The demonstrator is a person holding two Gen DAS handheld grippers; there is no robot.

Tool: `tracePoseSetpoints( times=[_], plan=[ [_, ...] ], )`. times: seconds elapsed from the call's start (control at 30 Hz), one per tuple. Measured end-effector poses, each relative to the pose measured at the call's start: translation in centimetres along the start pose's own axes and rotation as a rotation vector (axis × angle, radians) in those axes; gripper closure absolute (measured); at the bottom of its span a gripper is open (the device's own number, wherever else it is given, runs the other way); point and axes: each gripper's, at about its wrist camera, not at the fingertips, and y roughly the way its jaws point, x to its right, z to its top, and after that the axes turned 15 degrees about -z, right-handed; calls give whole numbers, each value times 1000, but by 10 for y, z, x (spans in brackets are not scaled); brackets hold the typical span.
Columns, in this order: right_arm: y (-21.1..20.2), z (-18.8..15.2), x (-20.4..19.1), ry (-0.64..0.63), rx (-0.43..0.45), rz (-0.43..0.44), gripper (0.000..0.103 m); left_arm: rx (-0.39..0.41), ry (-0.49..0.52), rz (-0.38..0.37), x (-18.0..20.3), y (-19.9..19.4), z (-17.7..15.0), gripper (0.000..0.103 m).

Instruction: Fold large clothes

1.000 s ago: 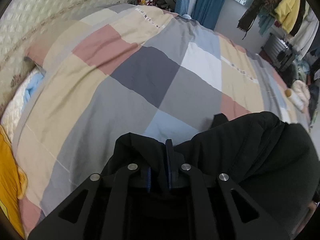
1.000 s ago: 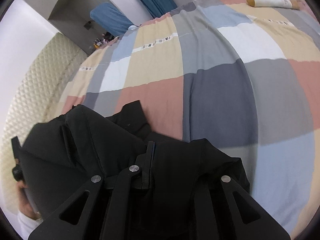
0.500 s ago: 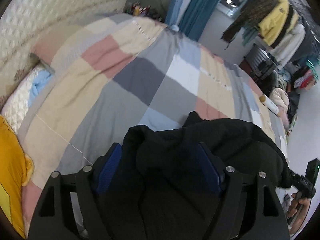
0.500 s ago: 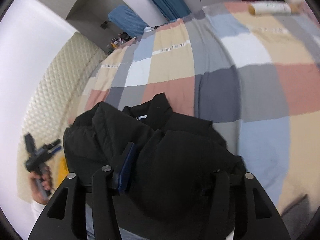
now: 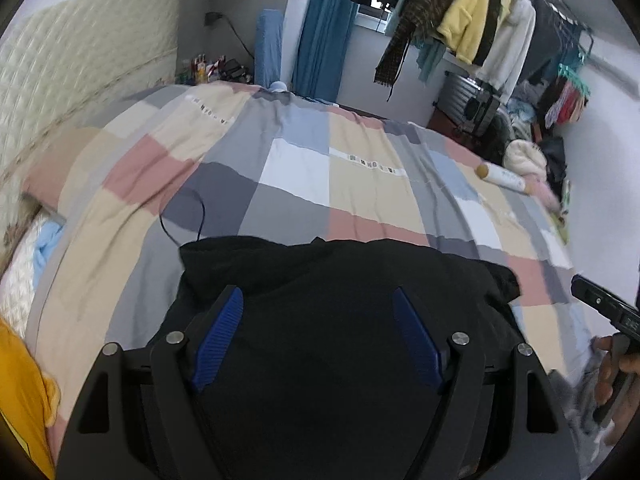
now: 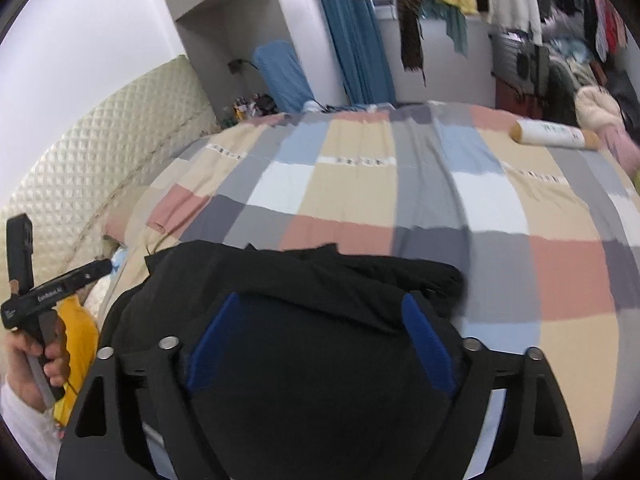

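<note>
A black jacket (image 5: 340, 280) lies bunched on the near edge of the bed, on the checked quilt (image 5: 320, 168). My left gripper (image 5: 318, 332) is open, its blue pads spread wide over the jacket and holding nothing. In the right wrist view the same jacket (image 6: 304, 280) fills the lower middle, and my right gripper (image 6: 322, 340) is open above it, empty. Each hand-held gripper shows in the other's view: the right one at the right edge (image 5: 604, 316), the left one at the left edge (image 6: 48, 292).
A white roll (image 6: 552, 134) lies on the far right of the quilt. A yellow garment (image 5: 20, 400) sits at the near left. A padded headboard (image 6: 100, 140) runs along the left. Hanging clothes (image 5: 472, 20) and clutter stand beyond the bed.
Both grippers were shut on the jacket a second ago; they have opened, let it go and pulled back and up. The jacket now rests on the quilt.
</note>
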Motion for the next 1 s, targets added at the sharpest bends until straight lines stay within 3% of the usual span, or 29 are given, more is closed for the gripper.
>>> tracePoseSetpoints(
  times=[0.27, 0.67, 1.0],
  plan=[
    [105, -31, -58, -17, -52, -49, 15, -37, 127, 103, -4, 77, -20, 25],
    [163, -22, -58, 6, -33, -79, 6, -40, 113, 140, -23, 128, -15, 25],
    [192, -20, -63, 20, 2, -123, 5, -55, 113, 172, -29, 155, -11, 26]
  ],
)
